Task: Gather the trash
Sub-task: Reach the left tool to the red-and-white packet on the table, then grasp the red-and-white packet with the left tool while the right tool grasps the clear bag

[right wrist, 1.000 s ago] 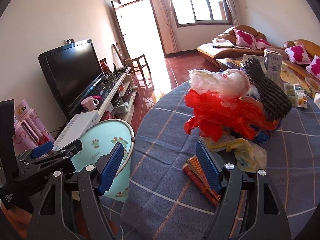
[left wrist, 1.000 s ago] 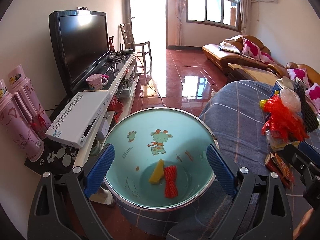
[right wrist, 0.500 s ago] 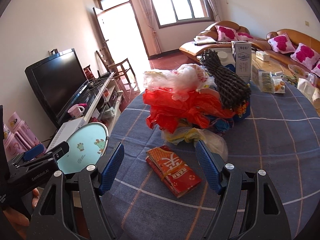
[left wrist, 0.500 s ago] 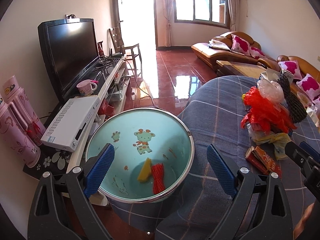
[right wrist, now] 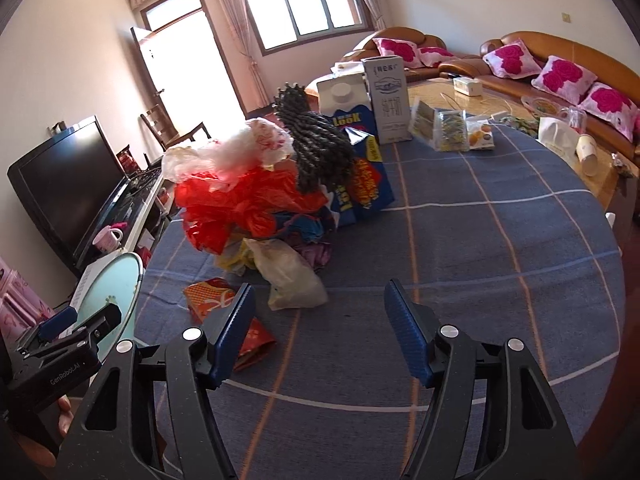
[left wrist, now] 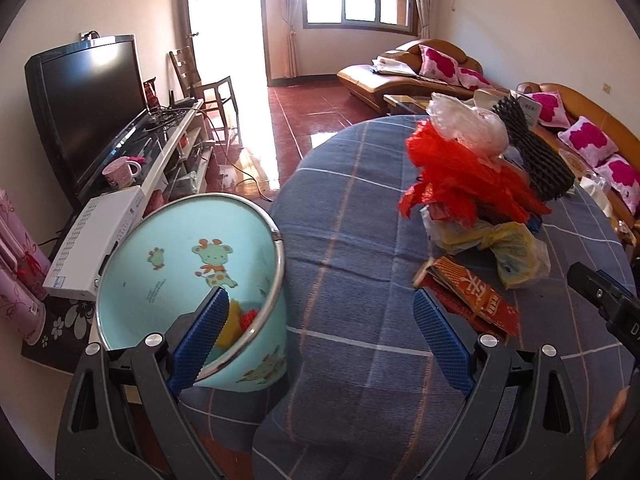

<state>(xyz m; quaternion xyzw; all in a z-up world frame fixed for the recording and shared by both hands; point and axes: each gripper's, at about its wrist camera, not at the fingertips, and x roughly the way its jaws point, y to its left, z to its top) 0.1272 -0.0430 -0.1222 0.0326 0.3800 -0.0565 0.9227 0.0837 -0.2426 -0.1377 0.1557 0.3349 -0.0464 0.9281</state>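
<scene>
A light blue bin (left wrist: 168,256) with a giraffe print stands at the table's left edge; yellow and red scraps (left wrist: 240,320) lie inside. It also shows in the right wrist view (right wrist: 116,284). A trash pile sits on the blue checked tablecloth (left wrist: 352,248): red plastic bag (left wrist: 452,176), clear bag (left wrist: 468,124), black foam net (left wrist: 532,152), yellowish bag (left wrist: 508,248), red packet (left wrist: 476,296). My left gripper (left wrist: 320,332) is open and empty, between bin and packet. My right gripper (right wrist: 320,328) is open and empty, just before the yellowish bag (right wrist: 292,276) and red packet (right wrist: 216,304).
Cartons (right wrist: 386,100), a blue snack box (right wrist: 360,172), snack packets (right wrist: 448,128) and a paper cup (right wrist: 588,152) stand at the table's far side. A TV (left wrist: 88,104), white box (left wrist: 96,236) and pink mug (left wrist: 120,170) are left. Sofas (right wrist: 540,64) are behind.
Both grippers have swung right, from the bin toward the trash pile. The bin has slid to the left in the left view. The pile is nearer in the right view.
</scene>
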